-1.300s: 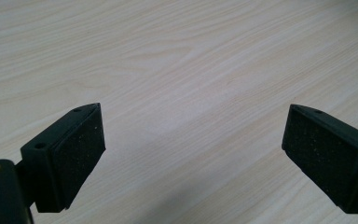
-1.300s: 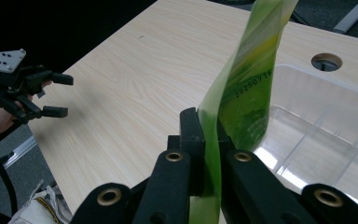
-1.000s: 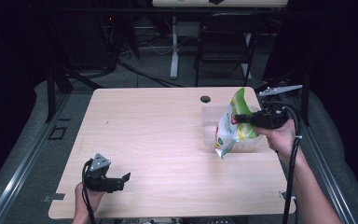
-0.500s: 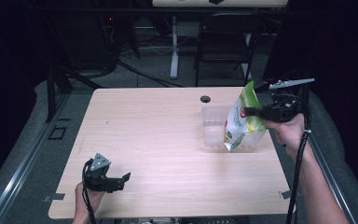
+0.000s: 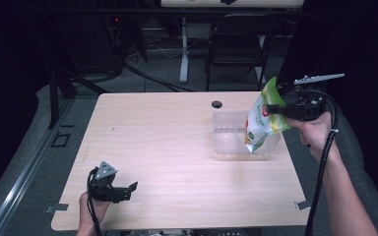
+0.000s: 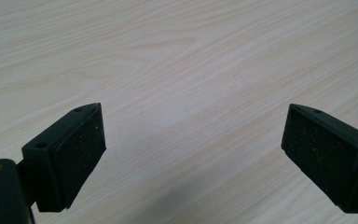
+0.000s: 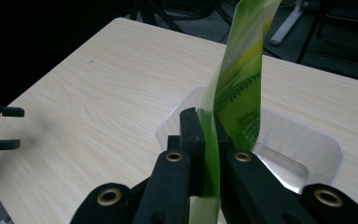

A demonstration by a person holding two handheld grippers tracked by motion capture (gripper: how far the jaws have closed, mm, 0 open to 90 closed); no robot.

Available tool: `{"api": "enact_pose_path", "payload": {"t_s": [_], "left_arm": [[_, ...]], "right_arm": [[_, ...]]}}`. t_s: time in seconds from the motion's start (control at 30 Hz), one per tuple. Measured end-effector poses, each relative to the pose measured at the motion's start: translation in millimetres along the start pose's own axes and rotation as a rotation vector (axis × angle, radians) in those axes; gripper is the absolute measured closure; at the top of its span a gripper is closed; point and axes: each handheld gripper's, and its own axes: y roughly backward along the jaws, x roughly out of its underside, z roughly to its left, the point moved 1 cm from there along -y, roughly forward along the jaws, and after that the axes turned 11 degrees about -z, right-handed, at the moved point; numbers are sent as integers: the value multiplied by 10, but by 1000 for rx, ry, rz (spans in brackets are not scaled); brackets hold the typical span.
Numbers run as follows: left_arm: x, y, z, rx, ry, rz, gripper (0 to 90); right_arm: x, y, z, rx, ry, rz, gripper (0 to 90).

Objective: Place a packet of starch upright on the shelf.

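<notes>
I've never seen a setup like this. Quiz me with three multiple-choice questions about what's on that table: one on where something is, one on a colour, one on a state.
1. Where is the snack bag?
A. flat on the table's near left corner
B. held above the clear plastic tub
C. on the floor

2. What is the bag's main colour?
A. green
B. blue
C. black

3. How do the left gripper's jaws stand?
A. clamped on the bag
B. shut on nothing
C. apart, with nothing between them

Answers: 1 B, the right gripper pinches the bag over the tub at the table's far right. 2 A, green shows in the high view and the right gripper view. 3 C, bare wood shows between its pads.
</notes>
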Motion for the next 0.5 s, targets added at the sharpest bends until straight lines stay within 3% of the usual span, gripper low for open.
{"api": "enact_pose_path", "payload": {"t_s": [0.5], "left_arm": [[-10,9,-8,-3,2,-13,61]], "right_arm": [[-75,-38,-180,87,-19,18,900]]}}
